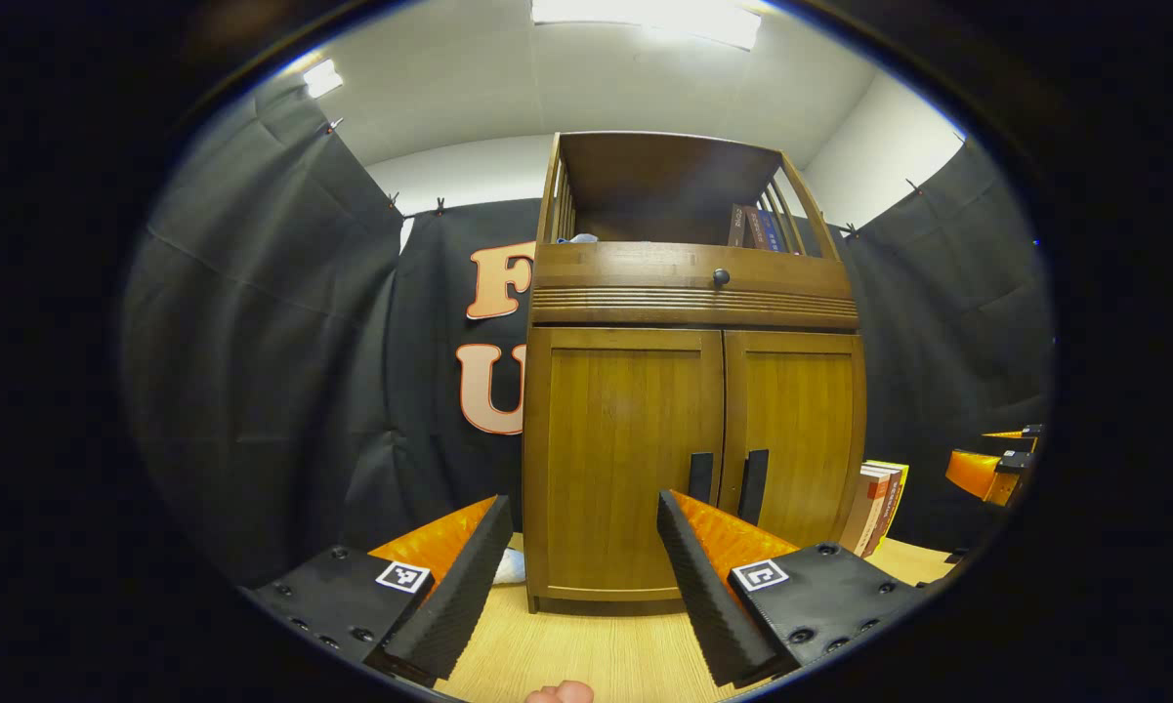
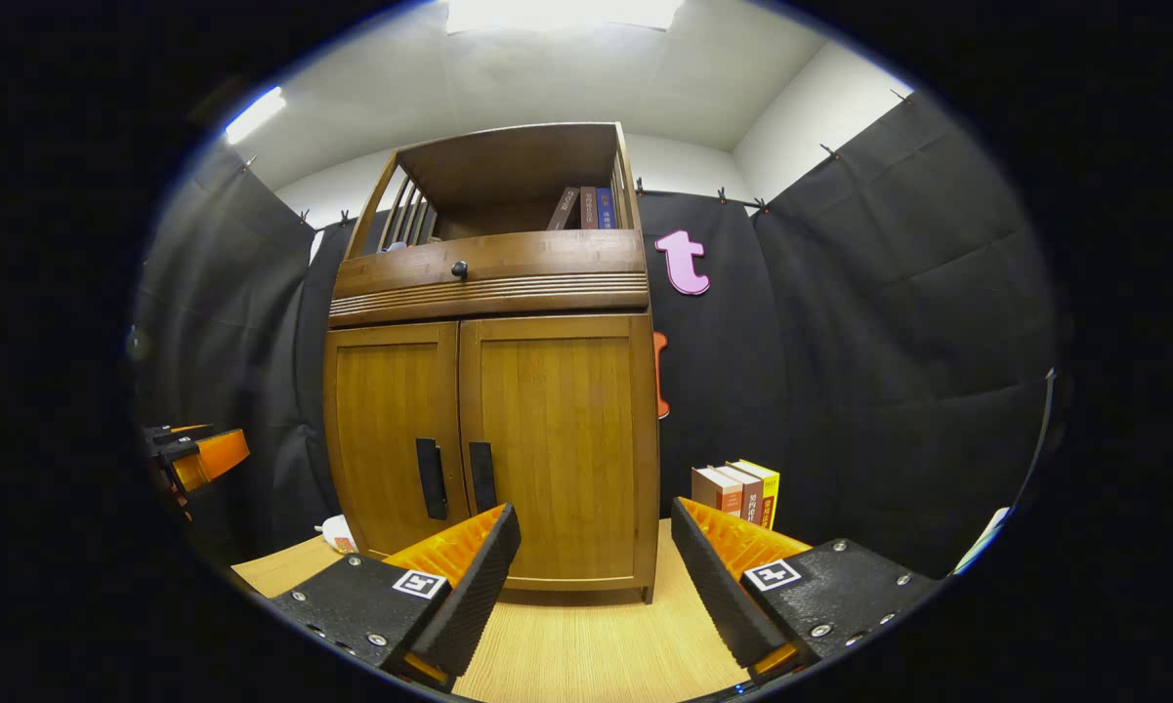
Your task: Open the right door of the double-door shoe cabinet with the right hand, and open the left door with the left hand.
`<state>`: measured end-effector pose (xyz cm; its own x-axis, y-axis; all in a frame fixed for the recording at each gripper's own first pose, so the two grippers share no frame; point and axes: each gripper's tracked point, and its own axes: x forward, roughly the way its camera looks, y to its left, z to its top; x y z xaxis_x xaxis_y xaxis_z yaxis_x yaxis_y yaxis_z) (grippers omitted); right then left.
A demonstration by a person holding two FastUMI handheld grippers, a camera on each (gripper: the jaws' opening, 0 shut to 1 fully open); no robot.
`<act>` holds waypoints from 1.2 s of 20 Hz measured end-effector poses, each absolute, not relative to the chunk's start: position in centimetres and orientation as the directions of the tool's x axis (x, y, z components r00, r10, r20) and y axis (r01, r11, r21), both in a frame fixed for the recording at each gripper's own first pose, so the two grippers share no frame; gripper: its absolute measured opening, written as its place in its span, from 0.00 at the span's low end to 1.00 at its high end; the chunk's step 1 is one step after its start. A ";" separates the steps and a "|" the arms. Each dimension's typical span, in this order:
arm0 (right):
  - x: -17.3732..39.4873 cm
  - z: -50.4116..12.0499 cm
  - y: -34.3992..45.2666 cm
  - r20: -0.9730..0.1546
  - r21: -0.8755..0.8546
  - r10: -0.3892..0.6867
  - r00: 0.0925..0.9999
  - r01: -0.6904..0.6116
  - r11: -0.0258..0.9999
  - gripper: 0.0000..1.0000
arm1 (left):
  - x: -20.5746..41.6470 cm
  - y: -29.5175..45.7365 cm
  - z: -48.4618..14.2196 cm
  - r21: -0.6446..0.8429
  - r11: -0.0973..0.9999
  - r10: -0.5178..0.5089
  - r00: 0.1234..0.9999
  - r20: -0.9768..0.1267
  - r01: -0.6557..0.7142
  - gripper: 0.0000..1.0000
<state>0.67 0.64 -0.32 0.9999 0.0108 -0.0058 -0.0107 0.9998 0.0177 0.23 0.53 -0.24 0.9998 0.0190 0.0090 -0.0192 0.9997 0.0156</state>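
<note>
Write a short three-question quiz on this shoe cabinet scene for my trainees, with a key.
1. True or false: both doors of the shoe cabinet are shut.
2. The right gripper is: A) open, holding nothing; B) shut on the right door handle; C) shut on a book.
3. What stands on the table right of the cabinet in the right gripper view?

Key:
1. True.
2. A.
3. A row of upright books.

bright ceiling panels [image 1: 645, 15] blow out up top, everything's sharp, but the fisheye bends edges pretty hard.
</note>
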 end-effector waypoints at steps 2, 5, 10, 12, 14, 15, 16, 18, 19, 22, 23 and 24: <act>1.0 -0.4 0.8 -0.011 0.012 0.014 1.000 -0.014 1.000 0.95 | 0.2 0.6 -0.2 0.002 1.000 0.012 1.000 0.005 -0.012 0.96; 2.2 -1.3 1.4 -0.037 -0.003 0.030 0.999 -0.030 1.000 0.95 | 0.4 0.6 -0.4 -0.001 1.000 0.009 1.000 -0.002 -0.009 0.96; 5.6 -1.6 3.4 -0.048 -0.020 0.079 0.996 -0.080 0.997 0.95 | 0.4 0.5 -0.7 0.018 1.000 -0.009 1.000 -0.002 0.009 0.96; 7.4 -1.5 4.5 -0.044 -0.024 0.099 0.994 -0.100 0.995 0.95 | 0.4 0.5 -0.6 0.009 1.000 -0.013 1.000 0.006 0.013 0.96; 9.4 -1.5 6.1 -0.041 -0.035 0.129 0.991 -0.130 0.991 0.95 | 0.5 0.5 -0.7 -0.002 1.000 -0.019 1.000 0.003 0.019 0.93; 10.6 -1.5 6.7 -0.037 -0.041 0.138 0.990 -0.139 0.989 0.95 | 0.5 0.4 -0.7 -0.006 1.000 -0.028 1.000 -0.001 0.028 0.93; 11.8 -1.8 7.5 -0.041 -0.046 0.147 0.988 -0.149 0.988 0.95 | 0.6 0.3 -0.6 -0.009 0.999 -0.040 0.999 -0.007 0.040 0.93; 13.7 -2.2 9.5 -0.041 -0.034 0.175 0.984 -0.177 0.984 0.95 | 0.8 0.1 -0.7 -0.004 0.998 -0.056 0.998 -0.019 0.056 0.93; 15.0 -2.7 10.5 -0.045 -0.026 0.191 0.981 -0.192 0.981 0.95 | 1.1 0.2 -0.7 0.006 0.998 -0.055 0.998 -0.023 0.055 0.96; 18.8 -5.0 12.5 -0.086 -0.015 0.193 0.977 -0.195 0.981 0.95 | 2.6 0.3 -1.0 0.008 0.999 -0.051 0.998 -0.034 0.051 0.96; 20.0 -5.8 13.1 -0.094 -0.013 0.199 0.976 -0.201 0.980 0.95 | 2.7 0.2 -1.0 0.001 0.999 -0.053 0.998 -0.035 0.053 0.96; 21.2 -6.6 13.4 -0.103 -0.013 0.194 0.976 -0.196 0.980 1.00 | 2.5 0.2 -1.2 -0.003 0.999 -0.053 0.998 -0.033 0.053 0.96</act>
<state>21.16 13.41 -6.60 0.9756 0.1941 -0.1029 -0.1964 0.9804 -0.0127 2.49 0.21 -1.18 0.9981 -0.0529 -0.0330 0.0528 0.9986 -0.0033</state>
